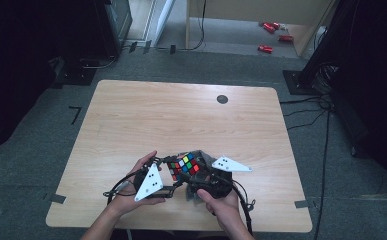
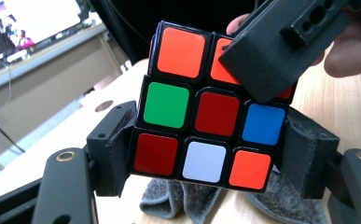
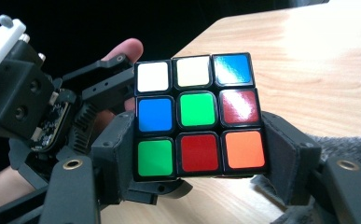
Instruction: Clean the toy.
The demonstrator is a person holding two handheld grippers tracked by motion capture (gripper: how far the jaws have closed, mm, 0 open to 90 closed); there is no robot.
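Note:
A scrambled Rubik's cube [image 1: 184, 166] is held up over the near middle of the wooden table [image 1: 181, 110], between both hand-held grippers. In the left gripper view the cube [image 2: 206, 116] shows orange, green, red, blue and white stickers; my left gripper [image 2: 206, 158] has its padded jaws against both sides of the bottom layer. The right gripper's black body [image 2: 281, 46] covers the cube's upper right corner there. In the right gripper view my right gripper [image 3: 199, 161] clamps the lowest row of the cube [image 3: 197, 116]. From above, my left gripper [image 1: 173, 175] comes in from the left and my right gripper [image 1: 197, 176] from the right.
A grey cloth [image 2: 178, 205] lies on the table beneath the cube, and in the right gripper view this cloth [image 3: 341, 144] lies at the right edge. A black round mark [image 1: 222, 99] sits on the far part of the table. Red objects [image 1: 265, 48] lie on the floor beyond.

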